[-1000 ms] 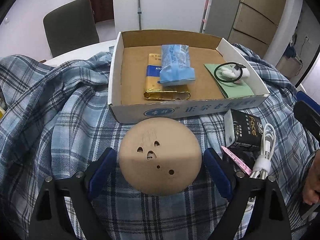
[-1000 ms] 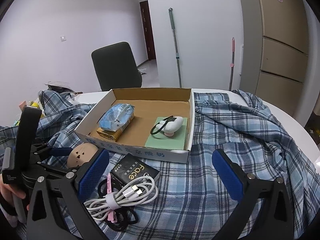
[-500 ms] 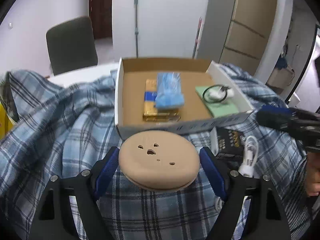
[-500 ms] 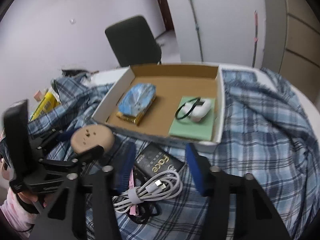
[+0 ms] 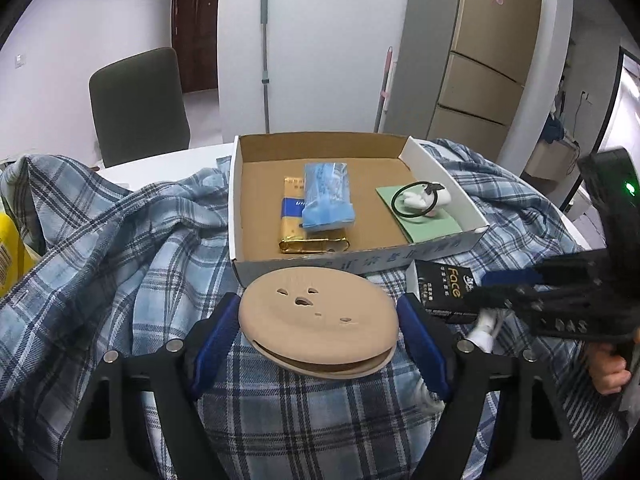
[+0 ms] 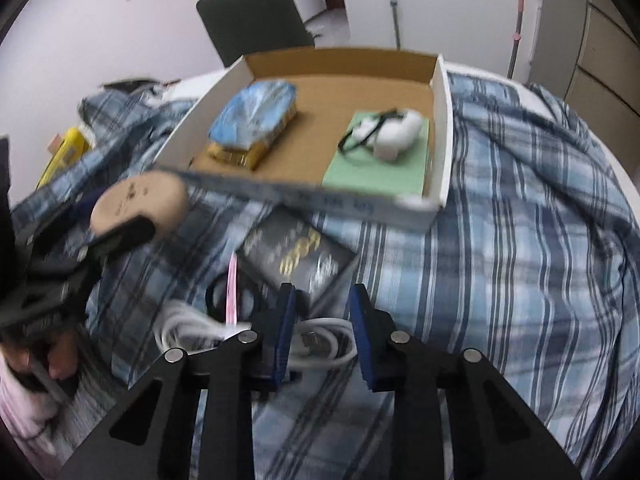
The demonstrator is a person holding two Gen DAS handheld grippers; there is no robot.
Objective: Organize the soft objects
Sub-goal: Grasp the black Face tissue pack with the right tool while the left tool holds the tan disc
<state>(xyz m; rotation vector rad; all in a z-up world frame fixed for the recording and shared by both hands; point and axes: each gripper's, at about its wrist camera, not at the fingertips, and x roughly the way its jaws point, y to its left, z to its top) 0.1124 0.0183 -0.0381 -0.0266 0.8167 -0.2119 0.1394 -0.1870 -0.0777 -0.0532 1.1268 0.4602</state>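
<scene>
My left gripper [image 5: 318,330] is shut on a round tan soft pad [image 5: 318,322] with small holes and holds it just in front of the cardboard box's [image 5: 360,262] near wall. The box holds a blue packet [image 5: 327,196] on a gold packet [image 5: 310,232] and a white plush with a black hair tie [image 5: 424,200] on a green sheet. My right gripper [image 6: 320,330] has its jaws narrowed around a coiled white cable [image 6: 324,340], apart from it. It hovers above the plaid cloth near a black "Face" box [image 6: 298,258].
A blue plaid shirt [image 5: 120,248] covers the round white table. A pink strip and black hair ties [image 6: 230,296] lie beside the cable. A yellow package [image 6: 66,152] lies at the far left. A dark chair [image 5: 138,100] stands behind the table.
My left gripper has lifted the tan pad and brought it closer to the box. My right gripper has dropped towards the white cable and its jaws have narrowed a lot.
</scene>
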